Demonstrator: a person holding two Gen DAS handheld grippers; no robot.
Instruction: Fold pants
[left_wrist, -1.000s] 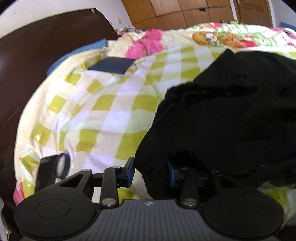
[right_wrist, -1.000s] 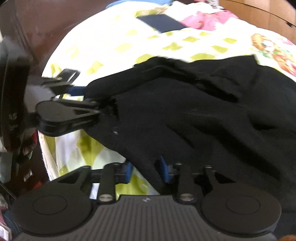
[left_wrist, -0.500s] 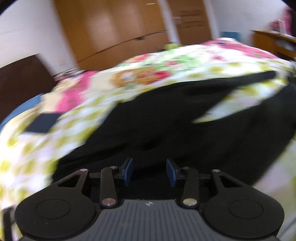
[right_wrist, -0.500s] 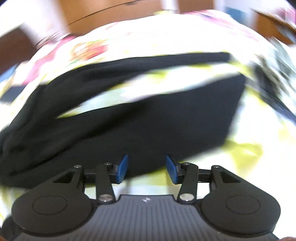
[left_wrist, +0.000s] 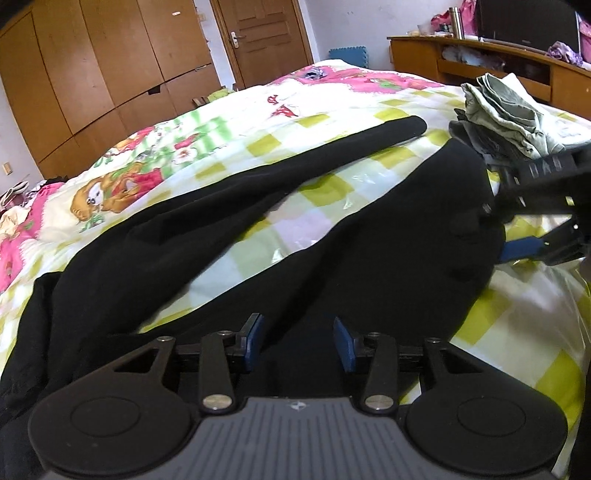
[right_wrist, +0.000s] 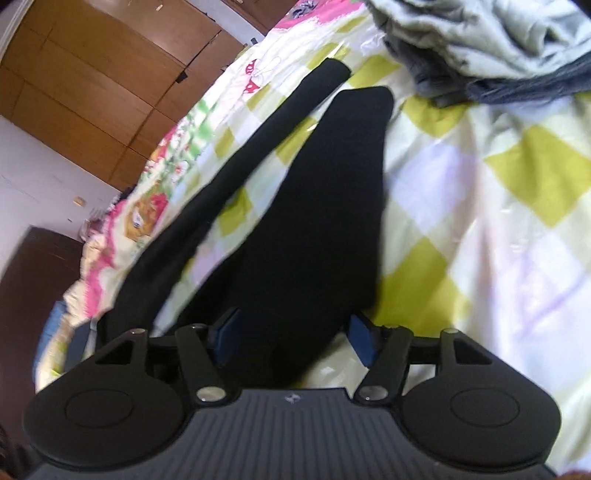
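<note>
Clothes pile (left_wrist: 506, 110) (folded) beside pants (left_wrist: 369, 236)

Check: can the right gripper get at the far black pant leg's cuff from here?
Probably yes. The thin black pant leg's cuff lies flat on bare checked bedspread, uncovered; the open right gripper straddles the nearer leg, just needs to travel forward.
</note>
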